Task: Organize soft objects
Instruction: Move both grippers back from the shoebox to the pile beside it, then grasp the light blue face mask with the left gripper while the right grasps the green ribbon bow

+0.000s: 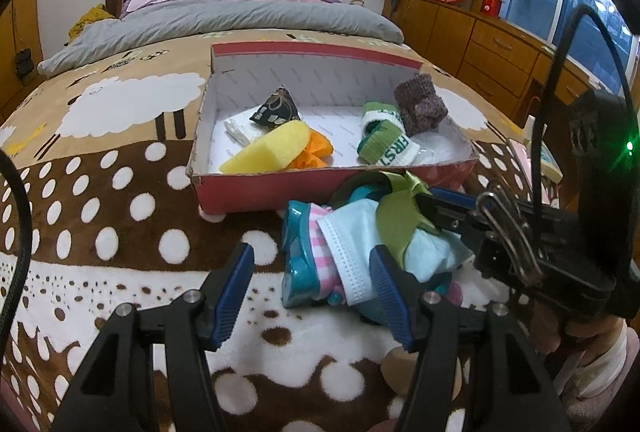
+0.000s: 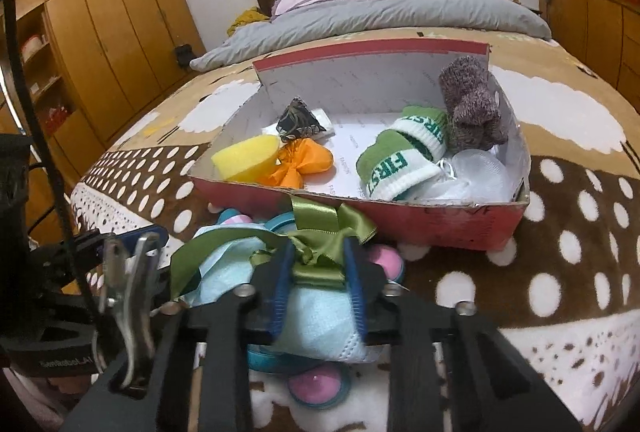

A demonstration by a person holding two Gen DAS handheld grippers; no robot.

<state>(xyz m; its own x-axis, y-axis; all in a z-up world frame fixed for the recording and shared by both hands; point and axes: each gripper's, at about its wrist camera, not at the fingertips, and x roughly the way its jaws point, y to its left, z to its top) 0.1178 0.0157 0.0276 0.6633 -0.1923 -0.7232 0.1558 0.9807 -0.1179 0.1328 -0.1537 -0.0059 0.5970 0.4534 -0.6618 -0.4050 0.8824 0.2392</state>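
A red shoebox (image 1: pixel 260 188) (image 2: pixel 400 216) lies open on the bed. It holds a yellow sponge (image 1: pixel 268 150), an orange bow (image 1: pixel 316 148), a green-and-white sock (image 1: pixel 384 136), a brown knitted piece (image 1: pixel 420 104) and a dark patterned pouch (image 1: pixel 276 106). In front of it is a pile: a light blue face mask (image 1: pixel 352 244) (image 2: pixel 320 316), a green ribbon (image 1: pixel 400 216) (image 2: pixel 320 228) and a teal-and-pink toy (image 1: pixel 298 256). My right gripper (image 2: pixel 318 272) (image 1: pixel 430 202) is shut on the green ribbon above the mask. My left gripper (image 1: pixel 312 272) is open just before the pile, its right finger against the mask's edge.
The bed has a brown dotted sheep blanket (image 1: pixel 120 192), with a grey duvet (image 1: pixel 240 20) and pillows at the far end. A wooden dresser (image 1: pixel 480 44) runs along the right and a wardrobe (image 2: pixel 112 12) stands at the left. A person's hand holds the right gripper at the lower right.
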